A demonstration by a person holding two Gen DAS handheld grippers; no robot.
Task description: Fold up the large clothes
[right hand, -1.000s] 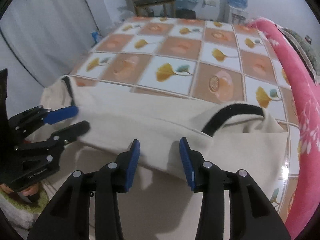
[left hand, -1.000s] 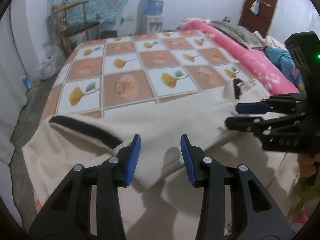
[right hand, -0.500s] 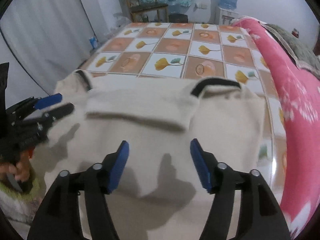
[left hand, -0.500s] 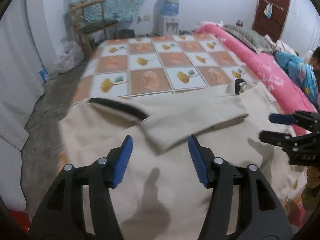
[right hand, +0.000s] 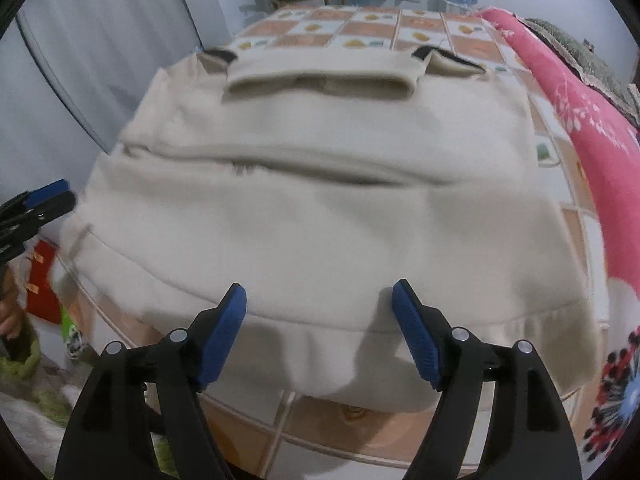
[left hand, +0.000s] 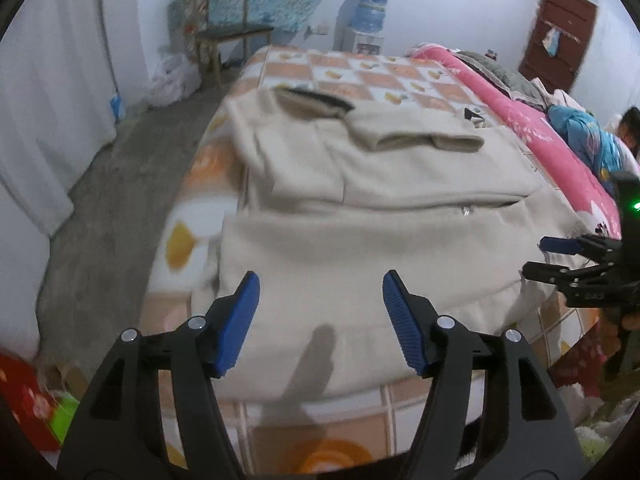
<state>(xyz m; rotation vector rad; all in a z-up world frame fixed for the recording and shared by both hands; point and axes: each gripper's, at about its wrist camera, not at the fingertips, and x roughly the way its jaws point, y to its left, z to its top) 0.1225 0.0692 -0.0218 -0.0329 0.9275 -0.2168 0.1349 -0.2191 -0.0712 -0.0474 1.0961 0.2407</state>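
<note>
Left wrist view: our left gripper [left hand: 320,312] hangs over the near hem of the cream sweatshirt [left hand: 360,216], jaws wide and opening further, nothing between the pads. Right gripper [right hand: 318,320] is the same: wide, opening, empty, poised above the ribbed hem.

Garment lies flat on the tiled-pattern bedspread [left hand: 332,68], hem twd us and slightly over the near bed edge, sleeves already crossed over the chest near the collar. A zip pocket runs across the middle, w/ a small metal pull [left hand: 466,211].

Handling, as we judge it: thick fleece, soft and floppy, fairly heavy for cloth, not slippery and not fragile. It'll sag btwn two grip points, so we'd pinch the hem at both outer corners, where the rib band gives the pads a firmer double layer. Mid-hem grips would let the sides droop.

Edges and room: near bed edge sits right under the hem, so pads can come in from below the overhang. Left side drops to bare concrete floor [left hand: 120,184]; right side is hemmed in by the pink blanket [right hand: 580,80]. Ahead is open bedspread, plenty of room to carry the hem up twd the collar. Both frames are motion-blurred, so hem folds may be less neat than they look.
</note>
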